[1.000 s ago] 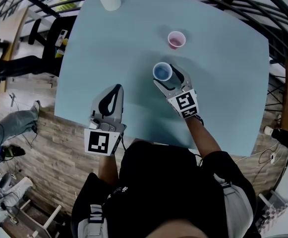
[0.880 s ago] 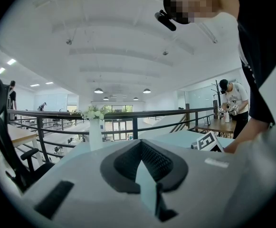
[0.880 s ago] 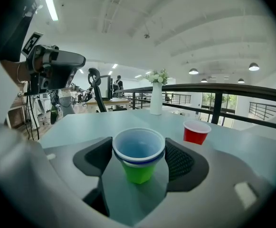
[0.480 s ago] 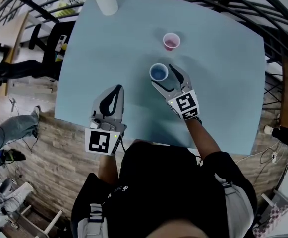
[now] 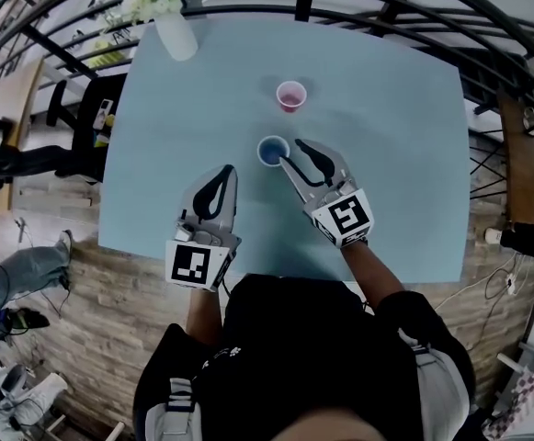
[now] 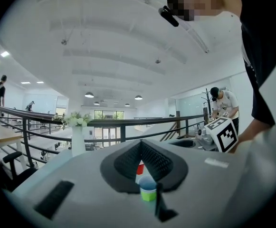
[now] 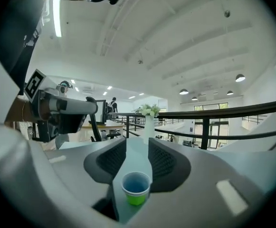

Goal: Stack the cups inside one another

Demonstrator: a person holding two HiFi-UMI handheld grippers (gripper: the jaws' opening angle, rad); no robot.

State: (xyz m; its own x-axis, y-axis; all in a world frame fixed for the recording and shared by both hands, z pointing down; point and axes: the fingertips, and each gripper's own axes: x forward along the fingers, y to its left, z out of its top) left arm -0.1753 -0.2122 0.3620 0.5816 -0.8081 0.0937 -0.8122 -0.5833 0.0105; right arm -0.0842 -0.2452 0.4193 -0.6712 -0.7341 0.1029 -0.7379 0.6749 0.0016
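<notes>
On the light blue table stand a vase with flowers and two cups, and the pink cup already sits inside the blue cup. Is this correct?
Not quite. The pink cup is not inside the blue cup: the head view shows it standing apart, farther from the person. The rest holds: the vase with flowers and both cups stand on the light blue table.

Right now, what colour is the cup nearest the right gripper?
Blue inside, green outside; the cup shows best in the right gripper view.

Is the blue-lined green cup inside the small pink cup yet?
Out: the blue-lined green cup stands upright, apart from the small pink cup.
</notes>
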